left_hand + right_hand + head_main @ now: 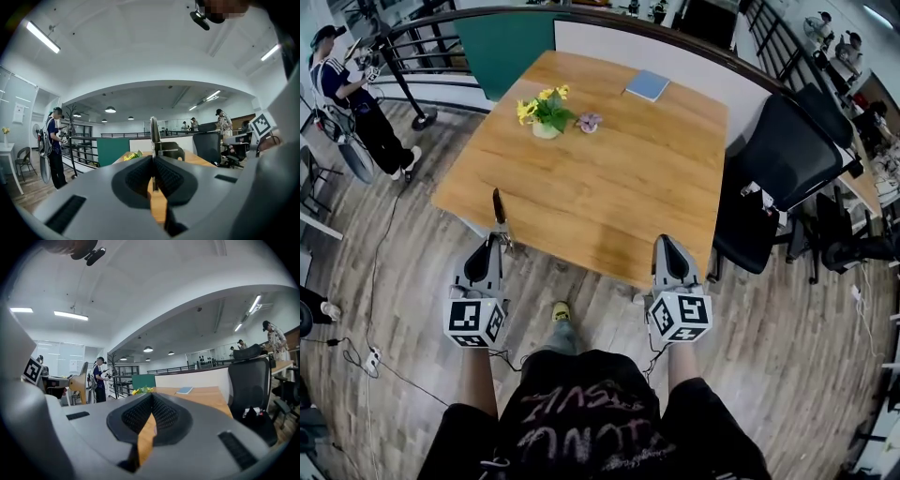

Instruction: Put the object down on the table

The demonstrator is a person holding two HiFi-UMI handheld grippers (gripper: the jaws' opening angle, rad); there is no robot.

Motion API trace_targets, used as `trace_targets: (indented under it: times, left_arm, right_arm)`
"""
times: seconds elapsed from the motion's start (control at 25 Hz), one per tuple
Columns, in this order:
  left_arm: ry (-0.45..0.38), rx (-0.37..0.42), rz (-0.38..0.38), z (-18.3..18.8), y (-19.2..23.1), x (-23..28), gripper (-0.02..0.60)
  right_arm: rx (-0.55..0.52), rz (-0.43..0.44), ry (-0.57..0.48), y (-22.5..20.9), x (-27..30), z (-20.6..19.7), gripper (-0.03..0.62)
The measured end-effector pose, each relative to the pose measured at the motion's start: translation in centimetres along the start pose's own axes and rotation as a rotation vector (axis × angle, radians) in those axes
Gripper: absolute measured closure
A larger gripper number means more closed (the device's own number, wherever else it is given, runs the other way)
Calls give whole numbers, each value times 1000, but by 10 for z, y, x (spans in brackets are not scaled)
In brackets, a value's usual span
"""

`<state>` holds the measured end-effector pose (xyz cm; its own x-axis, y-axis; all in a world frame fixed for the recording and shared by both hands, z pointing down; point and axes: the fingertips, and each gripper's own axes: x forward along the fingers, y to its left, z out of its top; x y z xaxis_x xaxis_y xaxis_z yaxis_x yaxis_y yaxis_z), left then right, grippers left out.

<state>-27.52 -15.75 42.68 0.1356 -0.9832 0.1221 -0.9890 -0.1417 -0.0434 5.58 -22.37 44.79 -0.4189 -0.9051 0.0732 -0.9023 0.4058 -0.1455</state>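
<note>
A slim knife-like tool [498, 208] with a dark end sticks forward out of my left gripper [500, 240], which is shut on it over the near left edge of the wooden table [609, 187]. In the left gripper view the tool [153, 130] stands upright, pinched between the closed pads at my left gripper [153, 158]. My right gripper [664, 242] hovers at the table's near edge. In its own view the right gripper [151, 397] is shut with nothing between its jaws.
A pot of yellow flowers [546, 112] and a small purple thing [589, 122] stand at the far middle of the table, with a blue book [647, 85] at the far right. A black office chair [787, 155] is on the right. A person [347, 94] stands far left.
</note>
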Motion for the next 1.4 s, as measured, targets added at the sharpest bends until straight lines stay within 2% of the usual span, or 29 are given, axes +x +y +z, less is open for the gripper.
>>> trace_targets:
  times: [0.32, 0.6, 1.04, 1.4]
  left_arm:
    - [22, -21, -62, -4, 63, 88, 566]
    - [39, -46, -145, -7, 81, 147, 566]
    - [58, -64, -222, -15, 73, 186, 566]
    - [63, -26, -222, -4, 52, 198, 566]
  right_arm:
    - [34, -60, 15, 10, 88, 3, 589]
    - [20, -138, 54, 7, 126, 0, 589]
    - [-32, -192, 80, -4, 136, 4, 589]
    - [-59, -158, 65, -17, 149, 14, 589]
